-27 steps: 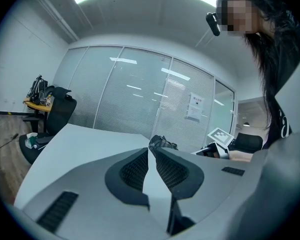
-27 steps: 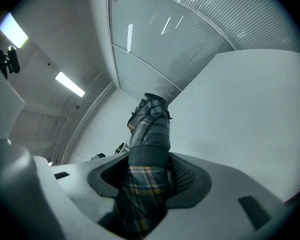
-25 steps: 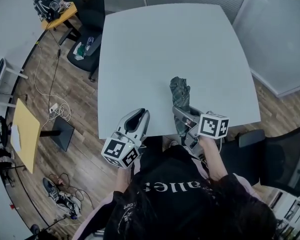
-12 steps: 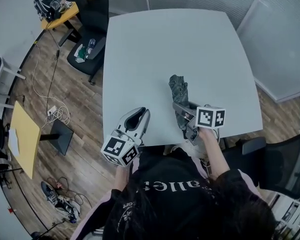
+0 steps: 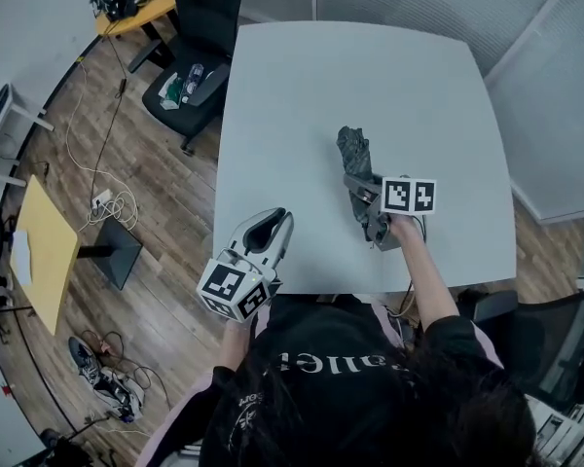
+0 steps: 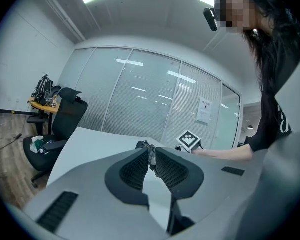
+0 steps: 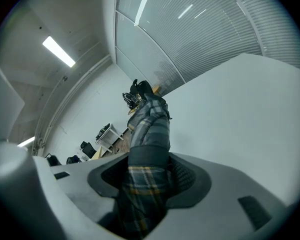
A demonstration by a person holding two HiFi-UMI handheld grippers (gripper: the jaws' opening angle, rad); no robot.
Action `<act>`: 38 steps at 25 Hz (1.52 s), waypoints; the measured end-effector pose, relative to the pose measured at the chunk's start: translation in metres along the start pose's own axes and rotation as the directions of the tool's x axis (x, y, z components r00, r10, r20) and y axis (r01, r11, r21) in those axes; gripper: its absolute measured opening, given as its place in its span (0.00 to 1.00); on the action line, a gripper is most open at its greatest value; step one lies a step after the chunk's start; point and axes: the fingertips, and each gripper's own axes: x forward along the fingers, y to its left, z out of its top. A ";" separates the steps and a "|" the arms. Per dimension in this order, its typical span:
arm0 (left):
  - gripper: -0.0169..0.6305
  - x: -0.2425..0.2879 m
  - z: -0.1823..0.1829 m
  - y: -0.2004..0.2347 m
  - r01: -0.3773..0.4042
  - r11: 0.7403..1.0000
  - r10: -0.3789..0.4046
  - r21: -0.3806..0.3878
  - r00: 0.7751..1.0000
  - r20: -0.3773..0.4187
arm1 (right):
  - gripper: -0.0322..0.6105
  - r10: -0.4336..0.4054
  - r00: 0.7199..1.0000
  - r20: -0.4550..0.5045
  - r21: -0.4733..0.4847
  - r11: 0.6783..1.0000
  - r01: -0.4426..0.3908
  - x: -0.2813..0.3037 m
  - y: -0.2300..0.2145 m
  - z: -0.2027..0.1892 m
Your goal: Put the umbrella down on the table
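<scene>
A folded plaid umbrella (image 5: 354, 156) juts out from my right gripper (image 5: 368, 200), which is shut on its lower part over the right half of the pale grey table (image 5: 302, 86). In the right gripper view the umbrella (image 7: 151, 121) fills the gap between the jaws of the right gripper (image 7: 149, 170) and points away over the tabletop. My left gripper (image 5: 273, 224) hovers at the table's near edge, shut with nothing in it. The left gripper view shows the left gripper (image 6: 149, 156) aimed across the table towards the umbrella (image 6: 143, 145).
A black office chair (image 5: 202, 27) stands by the table's far left corner. Another black chair (image 5: 555, 339) is at the near right. A wooden desk (image 5: 41, 251) and loose cables (image 5: 107, 202) lie on the floor to the left. Glass walls stand behind.
My right gripper has carried the umbrella forward, further in over the table and somewhat lower. The left gripper has edged forward along the near edge, still empty.
</scene>
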 end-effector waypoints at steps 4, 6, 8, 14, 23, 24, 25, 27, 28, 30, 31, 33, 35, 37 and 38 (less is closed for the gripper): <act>0.13 -0.005 0.000 0.016 -0.023 1.000 0.024 -0.018 1.000 0.003 | 0.40 -0.029 0.999 -0.046 -0.042 0.999 0.027 0.033 -0.012 0.018; 0.13 -0.006 -0.001 0.023 -0.035 0.999 0.035 -0.024 0.999 0.002 | 0.40 -0.047 0.996 -0.075 -0.070 0.997 0.042 0.050 -0.020 0.025; 0.13 -0.006 -0.002 0.030 -0.045 0.999 0.045 -0.028 0.999 -0.002 | 0.40 -0.069 0.991 -0.111 -0.105 0.993 0.058 0.068 -0.030 0.030; 0.13 -0.006 -0.005 0.050 -0.075 0.997 0.075 -0.037 0.997 -0.011 | 0.40 -0.152 0.969 -0.196 -0.216 0.970 0.109 0.112 -0.060 0.035; 0.13 -0.005 -0.012 0.067 -0.104 0.993 0.103 -0.050 0.994 -0.031 | 0.40 -0.266 0.934 -0.239 -0.279 0.940 0.197 0.139 -0.101 0.028; 0.13 -0.006 -0.013 0.068 -0.107 0.993 0.105 -0.052 0.994 -0.036 | 0.40 -0.279 0.929 -0.245 -0.287 0.936 0.205 0.140 -0.104 0.025; 0.13 -0.006 -0.014 0.069 -0.109 0.993 0.107 -0.055 0.993 -0.040 | 0.40 -0.288 0.924 -0.250 -0.296 0.932 0.211 0.141 -0.107 0.023; 0.13 -0.008 -0.015 0.069 -0.111 0.992 0.108 -0.060 0.993 -0.047 | 0.40 -0.294 0.923 -0.248 -0.306 0.928 0.214 0.140 -0.109 0.020; 0.13 -0.009 -0.015 0.068 -0.112 0.992 0.109 -0.062 0.993 -0.049 | 0.40 -0.294 0.925 -0.241 -0.307 0.927 0.214 0.139 -0.108 0.020; 0.13 -0.010 -0.016 0.068 -0.116 0.991 0.112 -0.068 0.992 -0.054 | 0.41 -0.295 0.929 -0.224 -0.312 0.925 0.218 0.139 -0.107 0.021; 0.13 -0.010 -0.018 0.069 -0.118 0.990 0.114 -0.071 0.992 -0.055 | 0.41 -0.296 0.930 -0.215 -0.316 0.923 0.221 0.140 -0.107 0.021; 0.13 -0.006 -0.022 0.070 -0.120 0.990 0.115 -0.075 0.992 -0.059 | 0.42 -0.299 0.933 -0.199 -0.325 0.919 0.225 0.144 -0.109 0.021; 0.13 -0.002 -0.024 0.069 -0.115 0.990 0.110 -0.076 0.992 -0.062 | 0.43 -0.300 0.935 -0.188 -0.328 0.917 0.228 0.147 -0.110 0.020; 0.13 0.000 -0.024 0.065 -0.106 0.992 0.101 -0.074 0.993 -0.062 | 0.43 -0.302 0.935 -0.186 -0.326 0.917 0.231 0.147 -0.109 0.020; 0.13 0.000 -0.023 0.063 -0.101 0.992 0.097 -0.073 0.993 -0.061 | 0.45 -0.303 0.935 -0.186 -0.324 0.917 0.233 0.145 -0.108 0.019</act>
